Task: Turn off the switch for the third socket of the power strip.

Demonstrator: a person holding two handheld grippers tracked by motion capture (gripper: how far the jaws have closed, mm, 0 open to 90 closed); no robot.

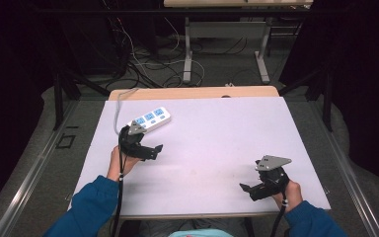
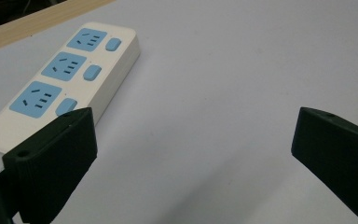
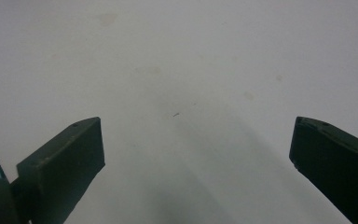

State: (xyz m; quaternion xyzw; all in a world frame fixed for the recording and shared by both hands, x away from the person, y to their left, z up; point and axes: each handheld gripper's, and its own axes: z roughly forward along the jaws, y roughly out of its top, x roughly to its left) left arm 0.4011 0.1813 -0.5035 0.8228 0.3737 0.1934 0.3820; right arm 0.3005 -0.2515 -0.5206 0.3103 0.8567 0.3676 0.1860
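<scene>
Both claws wide open and empty; left claw (image 2: 193, 154) beside rigid, smooth, probably light power strip (image 2: 67, 79) on surface (image 1: 217, 138), best gripped across its narrow sides.

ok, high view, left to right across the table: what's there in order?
Left black hand-held gripper, with the white three-outlet power strip with blue sockets just behind it → bare white tabletop → right black hand-held gripper.
</scene>
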